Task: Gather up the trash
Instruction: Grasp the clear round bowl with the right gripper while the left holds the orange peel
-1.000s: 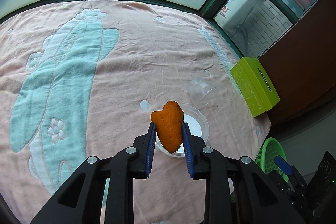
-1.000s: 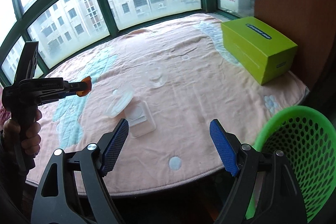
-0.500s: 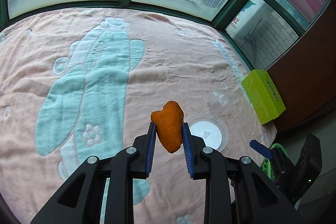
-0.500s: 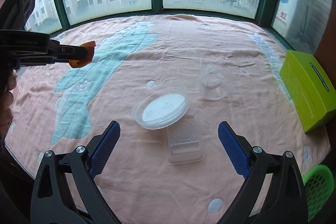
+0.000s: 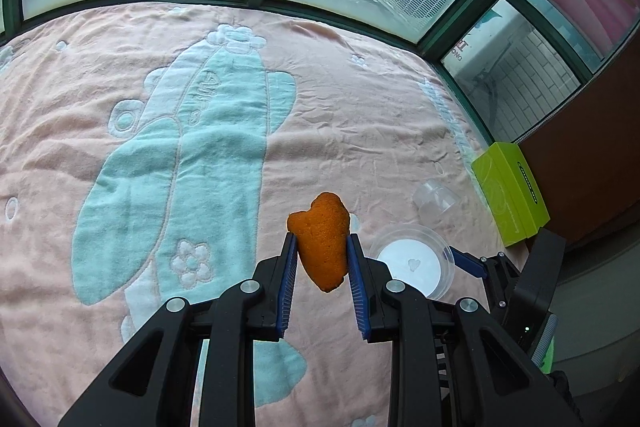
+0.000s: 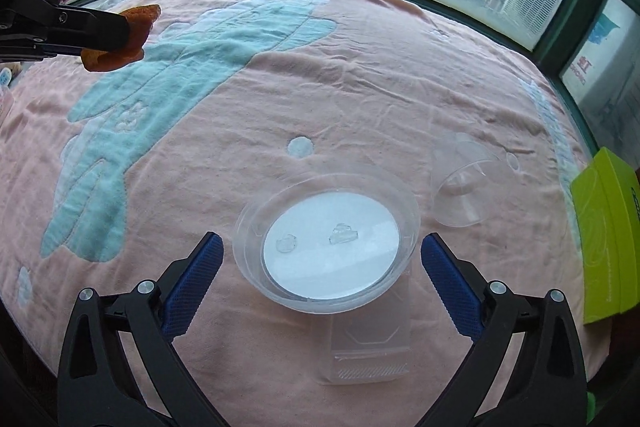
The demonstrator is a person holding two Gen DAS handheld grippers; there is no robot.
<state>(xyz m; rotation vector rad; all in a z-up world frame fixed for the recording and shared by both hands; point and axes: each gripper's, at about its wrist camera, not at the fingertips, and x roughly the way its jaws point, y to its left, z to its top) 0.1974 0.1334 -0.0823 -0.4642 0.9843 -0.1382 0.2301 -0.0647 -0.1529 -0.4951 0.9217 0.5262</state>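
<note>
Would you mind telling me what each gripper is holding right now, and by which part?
The left gripper pinches the orange peel across its middle, both ends sticking out. The right gripper is open, holding nothing.

Window sign (image 6: pixel 583 63) — red chars, unreadable.

The right claw (image 6: pixel 318 259) stands wide apart, its gap spanning the clear round dish (image 6: pixel 326 241), with bare blanket (image 6: pixel 240 115) open to the left. On its right a tipped clear cup (image 6: pixel 466 187) and green box (image 6: pixel 608 239) crowd the way; a clear rectangular tray (image 6: pixel 368 351) lies beneath the dish.
</note>
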